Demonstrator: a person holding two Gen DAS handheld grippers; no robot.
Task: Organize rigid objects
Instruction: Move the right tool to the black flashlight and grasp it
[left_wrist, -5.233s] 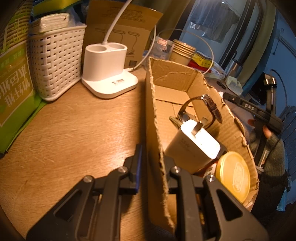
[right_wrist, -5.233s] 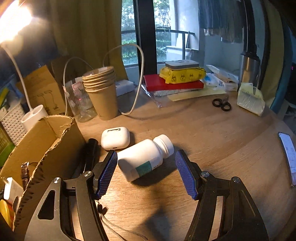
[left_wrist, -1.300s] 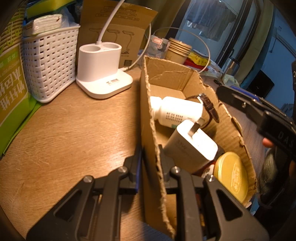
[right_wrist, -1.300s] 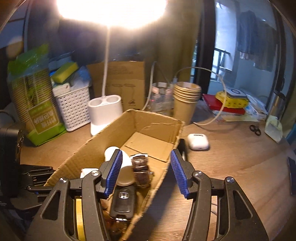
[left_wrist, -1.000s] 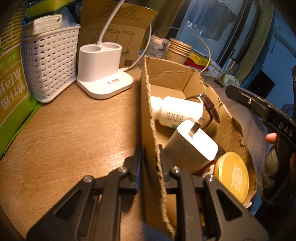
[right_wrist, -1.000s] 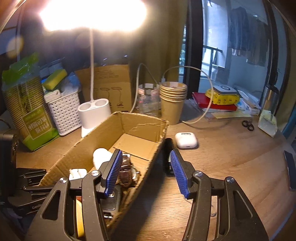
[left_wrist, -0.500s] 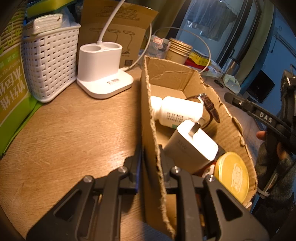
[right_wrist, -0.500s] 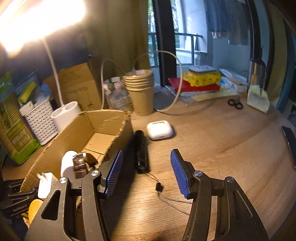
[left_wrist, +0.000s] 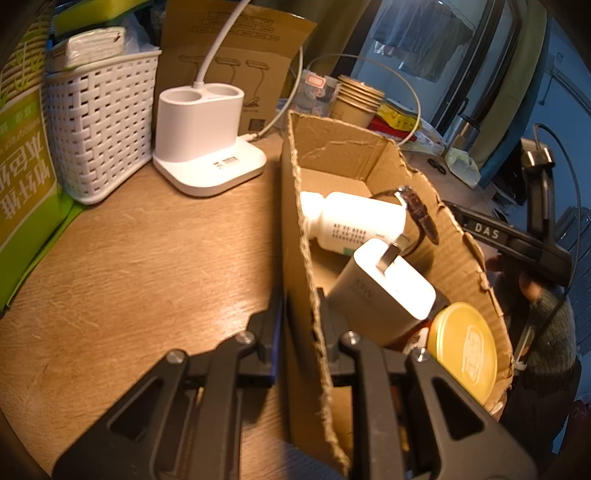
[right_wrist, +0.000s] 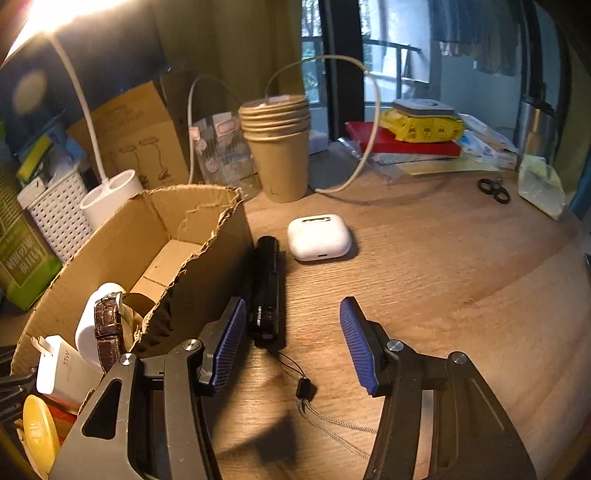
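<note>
My left gripper is shut on the near wall of the cardboard box. In the box lie a white pill bottle, a white charger, a brown-strap watch and a yellow tin. My right gripper is open and empty above the table, just right of the box. A black flashlight with a cord lies along the box's outer wall, by my left fingertip. A white earbud case lies beyond it.
A stack of paper cups, a white lamp base, a white basket and a green package stand behind the box. Books, scissors and a steel flask sit at the far right.
The pill bottle went into the box and my right gripper let go of it. It then swung right and down over the flashlight. The left gripper has not moved.
</note>
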